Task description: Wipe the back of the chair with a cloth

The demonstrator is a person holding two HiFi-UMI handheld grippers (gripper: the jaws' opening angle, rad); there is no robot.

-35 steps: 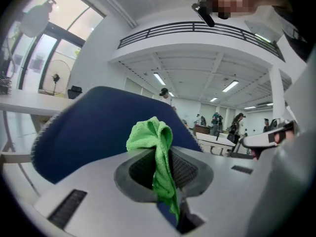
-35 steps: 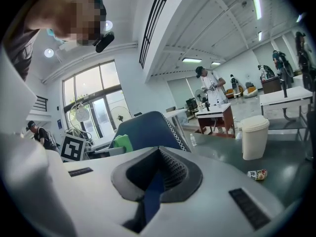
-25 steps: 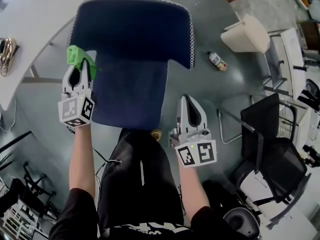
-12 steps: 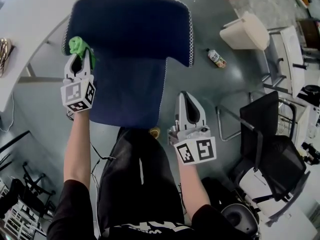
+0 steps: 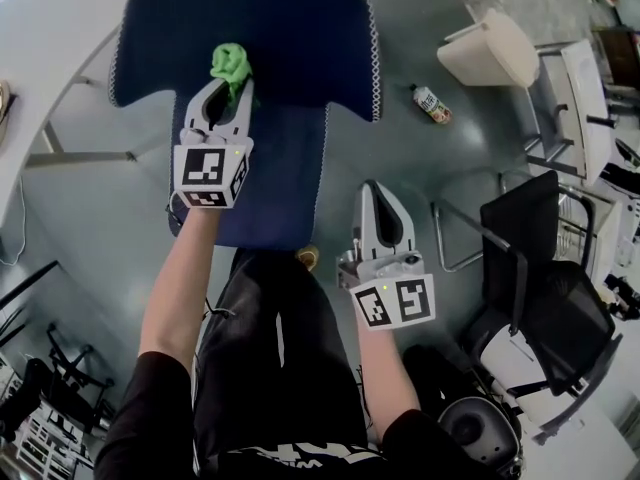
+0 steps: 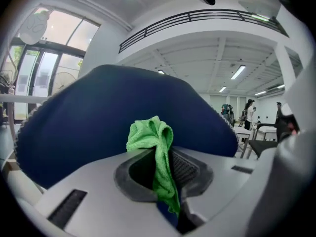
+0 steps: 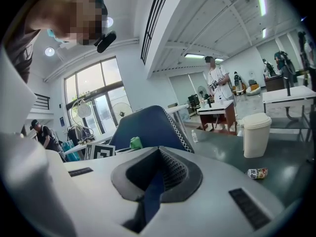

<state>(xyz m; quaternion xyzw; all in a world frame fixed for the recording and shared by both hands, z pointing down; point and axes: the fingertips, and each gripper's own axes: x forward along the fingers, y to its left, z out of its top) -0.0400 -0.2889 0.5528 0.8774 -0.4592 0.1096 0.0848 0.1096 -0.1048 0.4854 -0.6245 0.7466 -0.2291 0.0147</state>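
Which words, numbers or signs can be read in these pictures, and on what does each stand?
None can be read.
Bottle label: too small.
Shirt print: cut off, unreadable.
Marker cubes: square patterns only, no letters.

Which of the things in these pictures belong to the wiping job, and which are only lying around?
For the job: the blue chair back, the green cloth, the left claw shut on that cloth.
Lying about: the bottle, the white bin, the black chair; the right claw is shut and empty.
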